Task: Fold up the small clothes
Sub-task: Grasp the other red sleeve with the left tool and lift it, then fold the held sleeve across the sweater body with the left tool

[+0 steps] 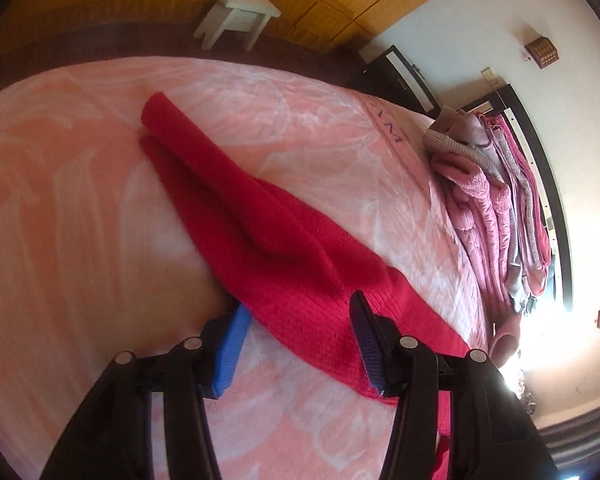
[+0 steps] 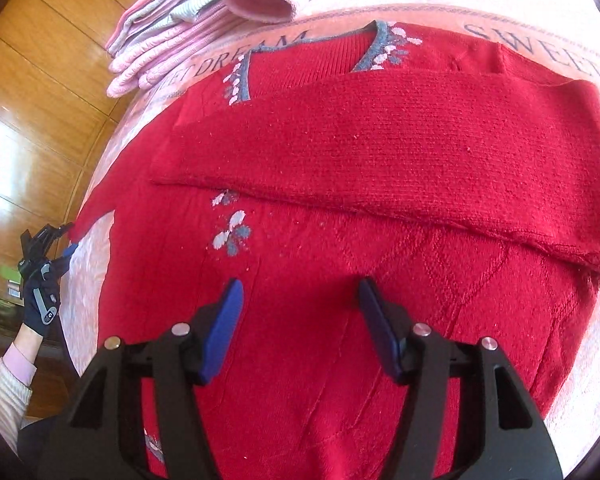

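Note:
A red knit sweater (image 2: 339,320) with a grey-trimmed V neck lies flat on the pink bedspread (image 2: 419,16). One sleeve (image 2: 399,160) is folded across its chest. My right gripper (image 2: 300,286) hovers open just above the sweater's lower body, holding nothing. The other sleeve (image 1: 260,224) stretches out over the bedspread (image 1: 80,200). My left gripper (image 1: 300,303) is open, its blue pads standing on either side of that sleeve's cuff end. In the right wrist view the left gripper (image 2: 56,240) shows small at the far left, held by a gloved hand (image 2: 40,304) at the sleeve's tip.
A stack of folded pink and grey clothes (image 1: 495,200) (image 2: 172,40) sits at the head of the bed by the dark headboard (image 1: 555,200). A white stool (image 1: 236,16) stands on the wooden floor (image 2: 40,100) beyond the bed's edge.

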Demonstrator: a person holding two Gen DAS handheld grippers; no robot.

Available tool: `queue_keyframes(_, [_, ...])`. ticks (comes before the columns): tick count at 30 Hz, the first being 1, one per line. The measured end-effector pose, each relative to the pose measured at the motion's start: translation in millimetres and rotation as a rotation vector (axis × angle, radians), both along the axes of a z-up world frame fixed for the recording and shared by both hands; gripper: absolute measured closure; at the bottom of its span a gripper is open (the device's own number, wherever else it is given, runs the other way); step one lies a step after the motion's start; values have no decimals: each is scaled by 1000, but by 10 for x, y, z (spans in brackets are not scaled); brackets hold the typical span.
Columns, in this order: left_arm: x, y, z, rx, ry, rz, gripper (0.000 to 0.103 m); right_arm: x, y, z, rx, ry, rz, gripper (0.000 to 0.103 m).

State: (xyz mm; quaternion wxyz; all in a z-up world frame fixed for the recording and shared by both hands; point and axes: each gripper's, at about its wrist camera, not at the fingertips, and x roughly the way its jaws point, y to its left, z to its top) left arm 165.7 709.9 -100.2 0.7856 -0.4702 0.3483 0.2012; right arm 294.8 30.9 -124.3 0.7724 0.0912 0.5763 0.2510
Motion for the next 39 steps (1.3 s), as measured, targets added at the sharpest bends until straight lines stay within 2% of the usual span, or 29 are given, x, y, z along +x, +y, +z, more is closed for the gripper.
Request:
queue_keyframes(10, [159, 51, 65, 139, 7, 6, 53, -4, 48, -17, -12, -24, 14, 40])
queue_keyframes(15, [172, 12, 116, 194, -20, 0, 72, -17, 24, -24, -5, -25, 14, 41])
queue_keyframes(17, [160, 0, 130, 199, -52, 7, 77, -23, 18, -24, -3, -26, 13, 41])
queue_keyframes(22, [217, -112, 207, 228, -69, -13, 87, -30, -16, -10, 11, -14, 3, 41])
queue_keyframes(27, [364, -450, 396, 242, -121, -95, 89, -46, -73, 15, 20, -9, -10, 44])
queue_keyframes(32, [618, -1062, 624, 284, -176, -247, 89, -69, -146, 47, 21, -14, -20, 44])
queue_keyframes(39, [963, -1987, 754, 245, -244, -447, 89, -67, -295, 77, 18, -25, -52, 44])
